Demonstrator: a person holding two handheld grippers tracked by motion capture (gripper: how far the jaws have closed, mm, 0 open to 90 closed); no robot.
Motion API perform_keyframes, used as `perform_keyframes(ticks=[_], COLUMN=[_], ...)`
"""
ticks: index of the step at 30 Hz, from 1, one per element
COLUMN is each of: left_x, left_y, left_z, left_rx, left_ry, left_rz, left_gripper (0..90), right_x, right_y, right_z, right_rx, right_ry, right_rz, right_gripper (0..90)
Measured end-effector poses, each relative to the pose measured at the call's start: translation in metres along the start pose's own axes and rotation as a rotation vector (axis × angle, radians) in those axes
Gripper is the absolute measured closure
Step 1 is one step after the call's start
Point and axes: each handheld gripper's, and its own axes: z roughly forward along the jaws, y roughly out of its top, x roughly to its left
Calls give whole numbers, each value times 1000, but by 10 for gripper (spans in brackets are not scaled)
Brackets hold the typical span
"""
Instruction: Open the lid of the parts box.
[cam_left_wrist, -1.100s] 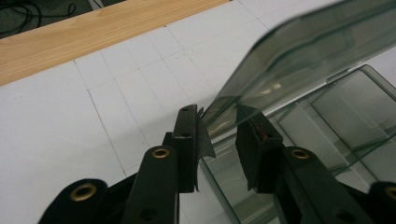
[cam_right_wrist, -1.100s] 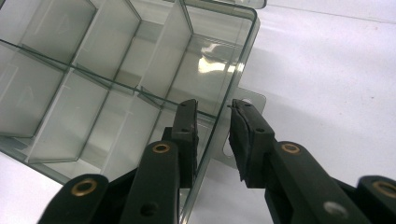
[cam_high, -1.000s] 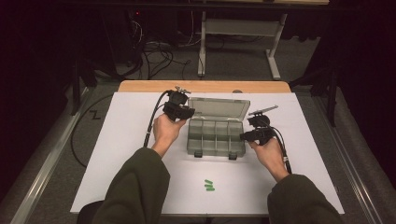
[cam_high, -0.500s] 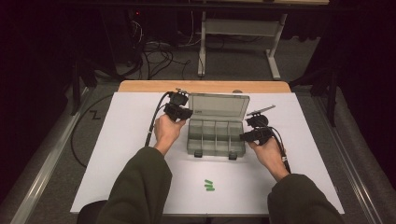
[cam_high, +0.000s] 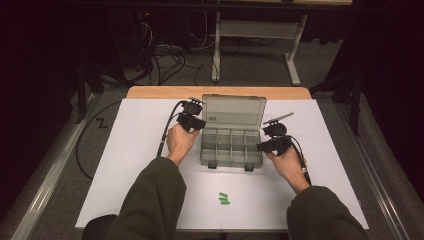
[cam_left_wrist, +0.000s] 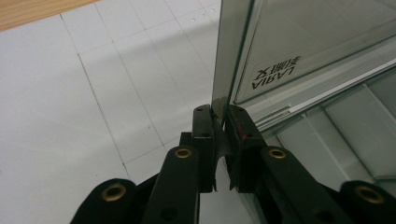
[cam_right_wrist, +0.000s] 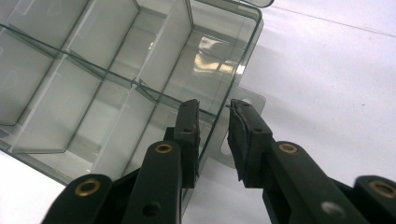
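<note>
Clear box (cam_high: 231, 146) sat mid-tabletop (cam_high: 125, 150), toward the far edge, w/ lid (cam_high: 234, 112) standing up at the back. Same box in the right gripper view (cam_right_wrist: 93, 79) showed empty compartments split by clear dividers.

Left gripper (cam_high: 196, 121) was at the lid's left edge. In the left gripper view (cam_left_wrist: 219, 140) its fingers (cam_left_wrist: 204, 140) had just been closing and were clamped on the thin lid edge (cam_left_wrist: 229, 60), one finger each side, pads pressing it.

Right gripper (cam_high: 267, 146) was at the box's right wall, near the front corner. In the right gripper view (cam_right_wrist: 212, 140) its fingers (cam_right_wrist: 189, 135) stood apart, straddling the right wall (cam_right_wrist: 233, 88): inner finger touching or just beside the wall, outer one clear of it w/ a gap. No clamp visible.

Three small green pieces (cam_high: 224, 198) lay on the tabletop near the person, well apart from the box, between the two forearms.
</note>
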Motion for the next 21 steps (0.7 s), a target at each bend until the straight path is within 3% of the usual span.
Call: perform_keyframes(ticks=[21], left_x=[3], left_y=[0], left_z=[3], left_rx=[1], left_ry=[-18], left_rz=[-22], left_gripper=[808], right_x=[0], right_y=[3], right_z=[0], right_rx=[21], right_ry=[0], right_rz=[-38], right_gripper=[756])
